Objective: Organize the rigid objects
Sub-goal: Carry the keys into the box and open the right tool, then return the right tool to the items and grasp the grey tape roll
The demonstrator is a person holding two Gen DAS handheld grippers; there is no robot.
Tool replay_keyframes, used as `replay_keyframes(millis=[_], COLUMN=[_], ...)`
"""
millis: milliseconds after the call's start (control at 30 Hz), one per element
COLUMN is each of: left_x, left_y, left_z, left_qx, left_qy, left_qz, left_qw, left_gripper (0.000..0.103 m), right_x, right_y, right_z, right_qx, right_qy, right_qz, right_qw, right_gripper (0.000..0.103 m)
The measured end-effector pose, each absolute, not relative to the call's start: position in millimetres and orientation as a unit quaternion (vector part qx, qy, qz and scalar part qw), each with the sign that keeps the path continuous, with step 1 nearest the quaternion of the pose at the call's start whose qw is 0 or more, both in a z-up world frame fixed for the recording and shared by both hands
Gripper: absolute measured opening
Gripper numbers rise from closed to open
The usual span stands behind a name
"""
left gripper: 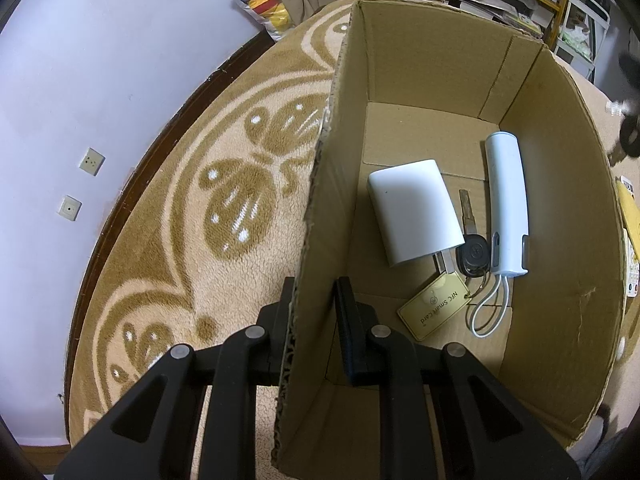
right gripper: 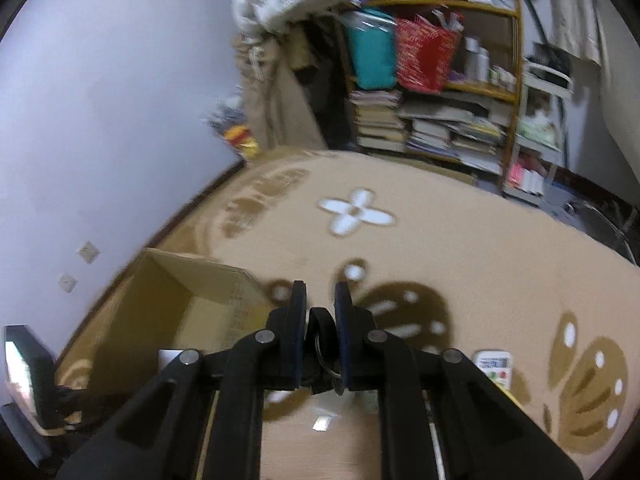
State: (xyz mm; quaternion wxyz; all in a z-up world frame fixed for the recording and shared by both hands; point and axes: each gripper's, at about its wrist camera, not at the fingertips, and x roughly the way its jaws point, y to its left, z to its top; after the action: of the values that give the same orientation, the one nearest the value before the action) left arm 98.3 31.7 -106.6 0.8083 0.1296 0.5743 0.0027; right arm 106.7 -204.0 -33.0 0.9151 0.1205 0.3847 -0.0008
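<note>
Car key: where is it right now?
Left wrist view: the car key lies on the floor of the box, between the white charger and the white stick, just beyond the gold card.

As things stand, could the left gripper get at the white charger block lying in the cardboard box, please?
Probably not directly: the left gripper is clamped on the cardboard box wall. The white charger block lies uncovered on the box floor, open from above, so it would have to release first.

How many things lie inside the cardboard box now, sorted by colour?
White: 2, the white block and the white stick with cord
Black: 1, the key
Gold: 1, the NFC card
Total: 4, all on the floor of the cardboard box
</note>
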Motion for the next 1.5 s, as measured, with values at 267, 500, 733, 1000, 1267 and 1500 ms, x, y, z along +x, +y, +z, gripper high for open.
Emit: replay_keyframes(millis=[267, 500, 733, 1000, 1267, 1500], left_x=[99, 98, 98, 98, 98, 99], left_y=[32, 31, 32, 33, 34, 35], left_z=[-106, -106, -105, -105, -106, -106], left_qx=[0.130, 0.129, 0.128, 0.128, 0.126, 0.125], left_qy=[0.574, 0.574, 0.575, 0.575, 0.576, 0.576], left_qz=[0.003, 0.002, 0.002, 0.002, 0.001, 0.001], left_qw=[0.808, 0.808, 0.808, 0.808, 0.808, 0.808], left_gripper=[0.017, 0.017, 0.017, 0.017, 0.017, 0.017], right_x=[103, 97, 99, 102, 94, 94], right_y=[-144, -105, -92, -86, -119, -168], right_z=[5, 3, -26, -31, -25, -38], right_qx=[0.092, 0.075, 0.101, 0.116, 0.112, 0.150], right_qy=[0.344, 0.339, 0.367, 0.366, 0.350, 0.373], right_qz=[0.077, 0.110, 0.120, 0.115, 0.057, -0.005], right_qw=[0.931, 0.931, 0.917, 0.916, 0.928, 0.915], right_gripper=[0.015, 0.015, 0.008, 0.008, 0.062, 0.090])
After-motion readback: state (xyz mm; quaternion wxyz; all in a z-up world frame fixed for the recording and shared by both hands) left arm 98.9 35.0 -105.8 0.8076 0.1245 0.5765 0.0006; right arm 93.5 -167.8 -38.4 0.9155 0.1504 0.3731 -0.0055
